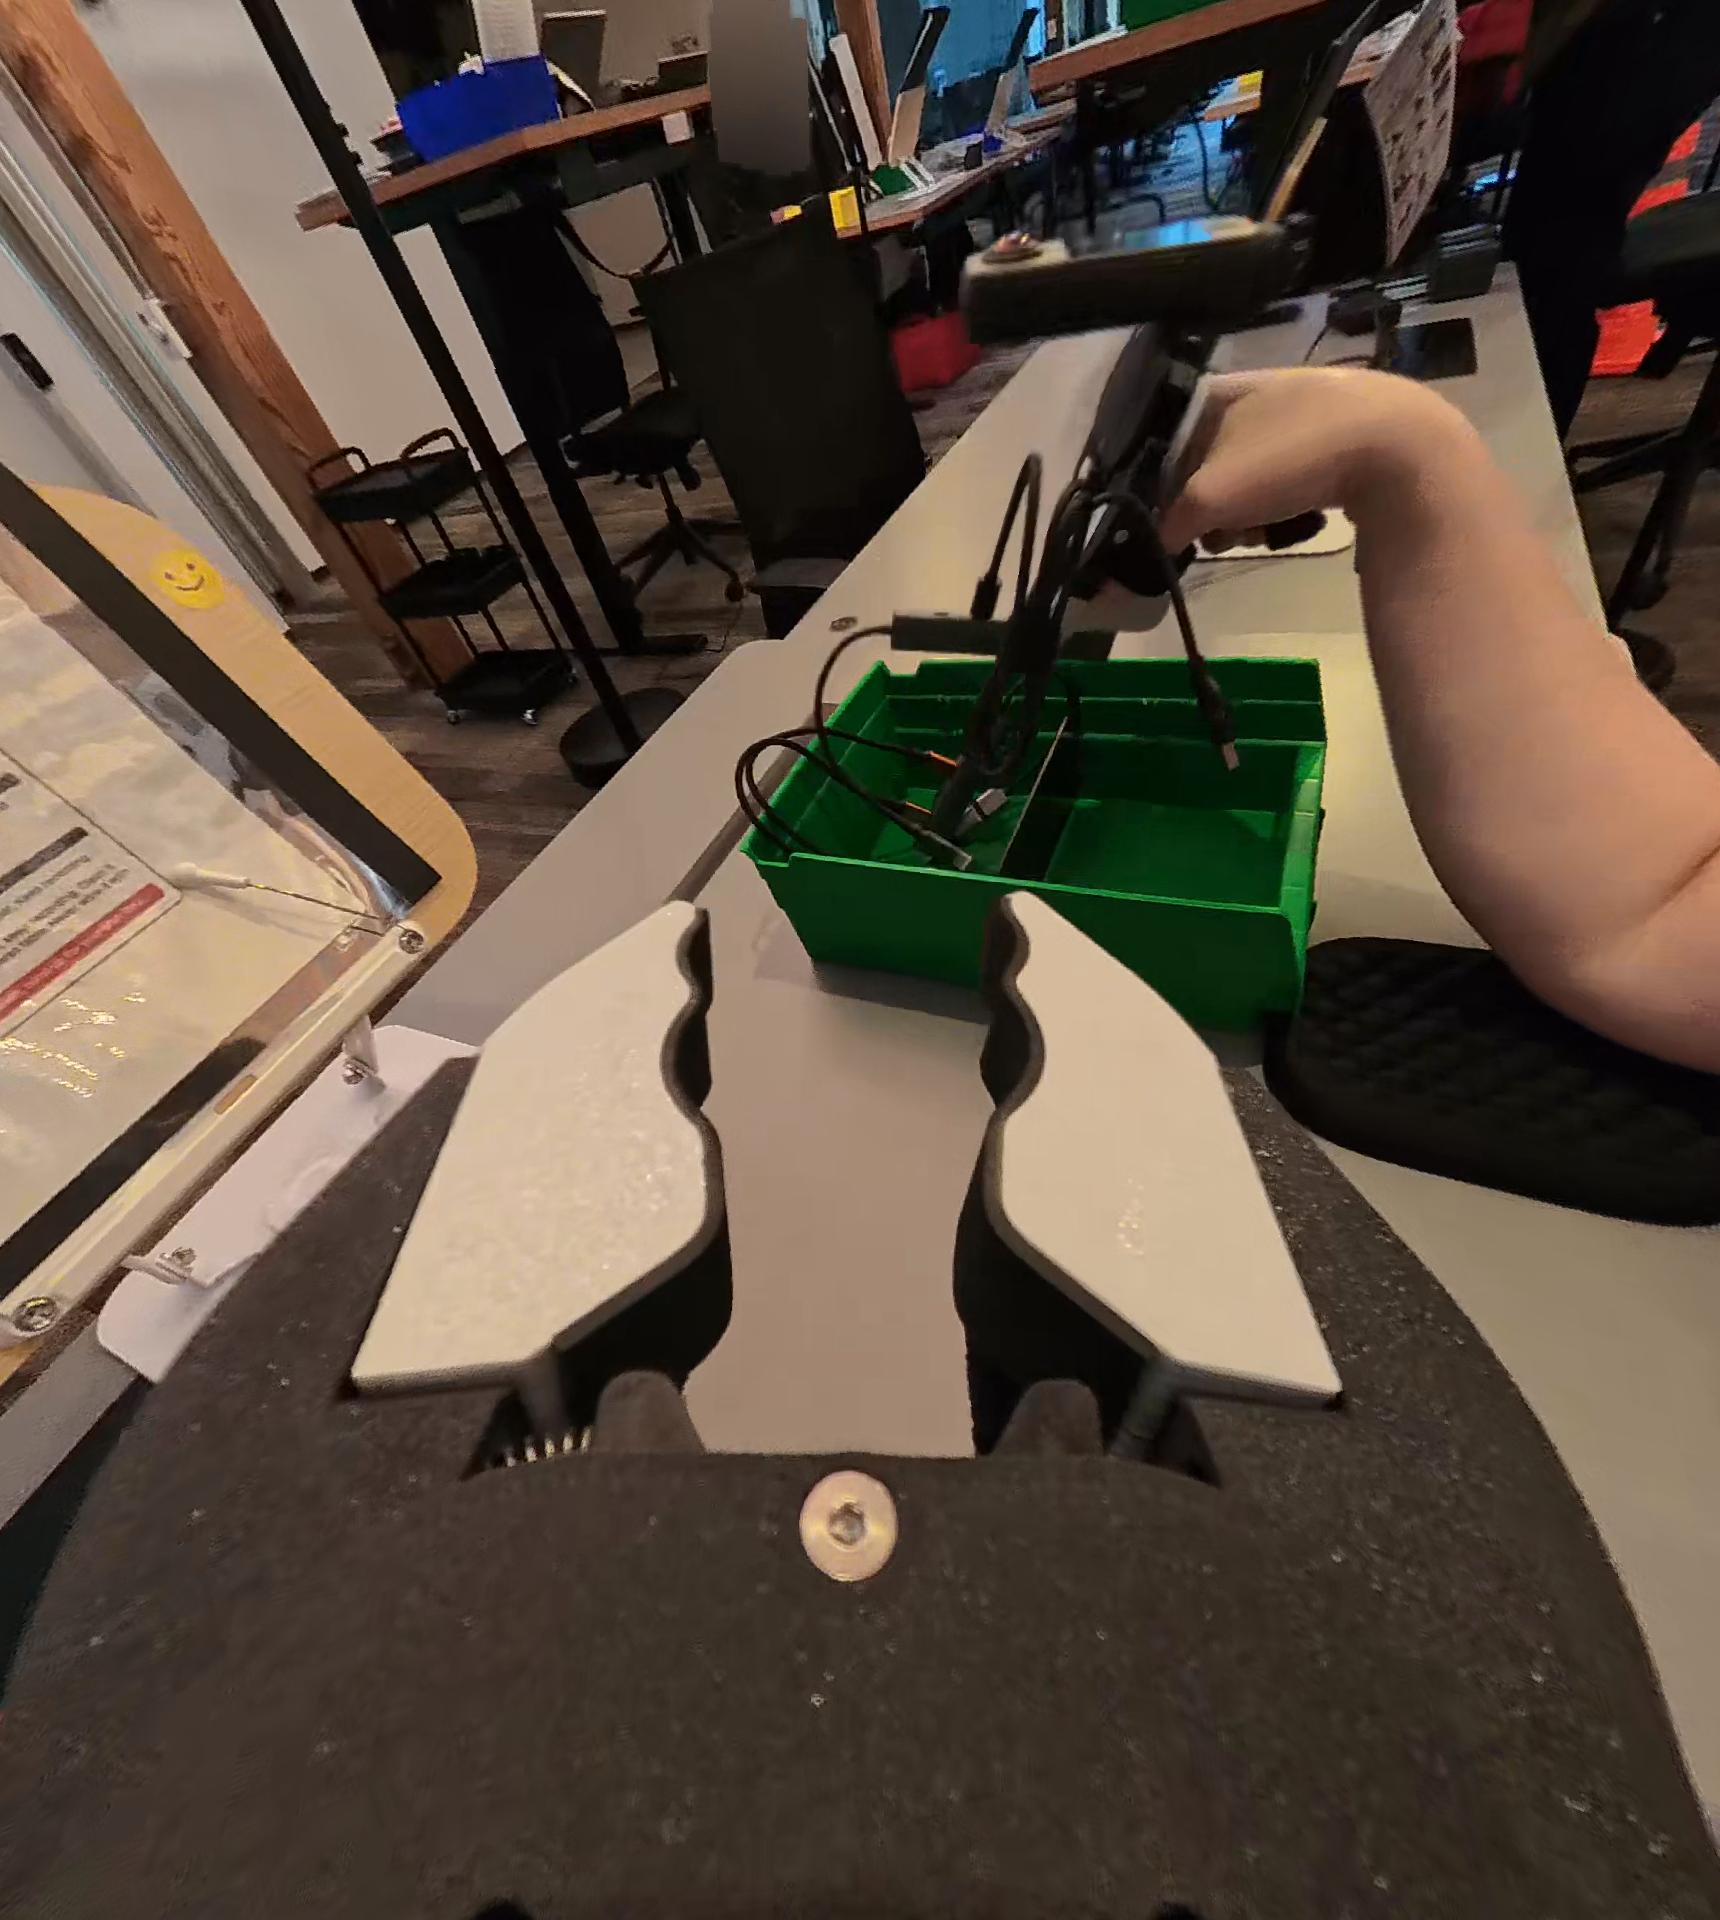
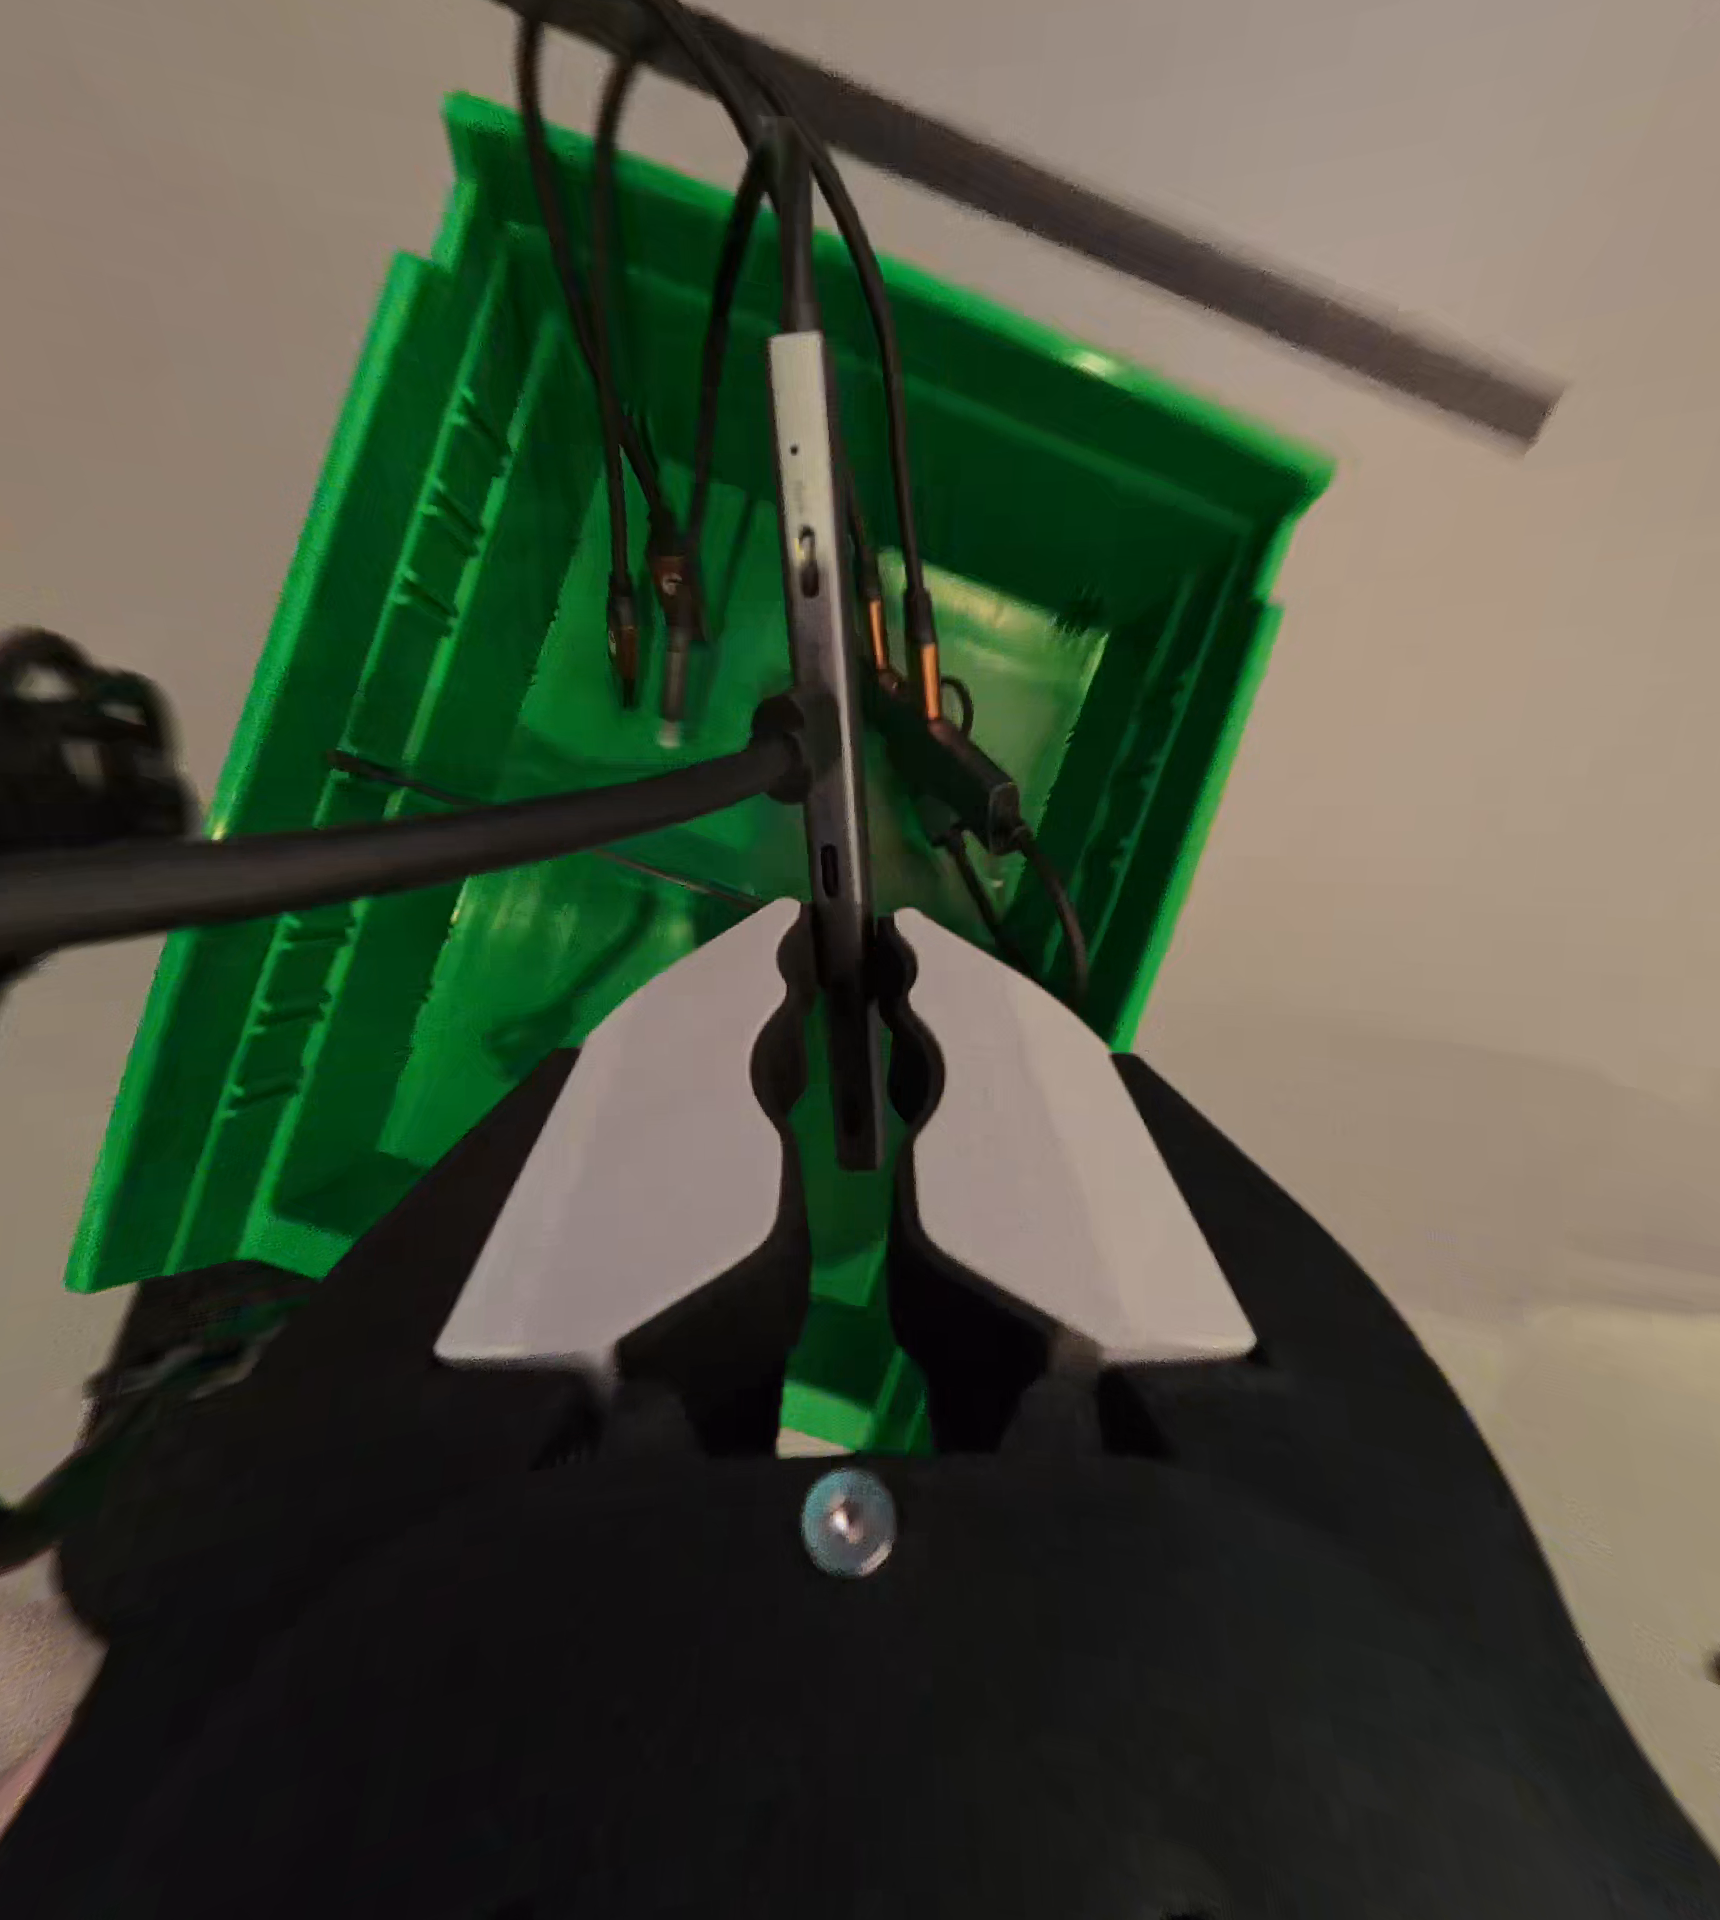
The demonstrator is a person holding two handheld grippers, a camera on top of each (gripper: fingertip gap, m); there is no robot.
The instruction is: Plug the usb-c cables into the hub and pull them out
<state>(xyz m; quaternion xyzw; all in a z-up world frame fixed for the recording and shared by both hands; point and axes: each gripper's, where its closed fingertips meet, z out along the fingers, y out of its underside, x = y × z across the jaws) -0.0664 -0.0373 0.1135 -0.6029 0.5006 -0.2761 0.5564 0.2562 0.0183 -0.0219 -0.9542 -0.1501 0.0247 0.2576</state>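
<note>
The left gripper [image 1: 840, 1023] stood wide open and empty, hovering low over the grey desk [image 1: 1458, 1351], with the green bin [image 1: 1032, 914] just beyond its tips at about 12 o'clock. It had hold of nothing, and no cable lay between its fingers.

Inside the bin, toward its 9 o'clock side, loose black cables [image 1: 835, 790] lay heaped, some looping over the near-left rim. A black wrist pad [image 1: 1521, 1081] sat on the desk at the bin's 3 o'clock, under the person's forearm.

Above the bin, the right gripper [image 2: 840, 925] was closed on the near end of the slim grey hub [image 2: 825, 665], which it held edge-on over the bin – clear of the floor of the bin, as far as both views showed. From the left wrist view the same gripper appeared at roughly 1 o'clock, raised, with cables hanging from it. A thick black lead [image 2: 368, 852] left the hub's side toward 9 o'clock. Several thin usb-c cables [image 2: 648, 582] dangled past the hub with their plug ends free, some on its left and some with orange collars on its right. At least two ports on the hub's visible edge looked empty; motion blur prevented a firm reading of whether any thin cable was seated.

Assessment: the work appeared to be at the outset – the hub was being lifted from storage, and no deliberate plugging was evident. Inserting each cable and withdrawing it all seemed to remain.
</note>
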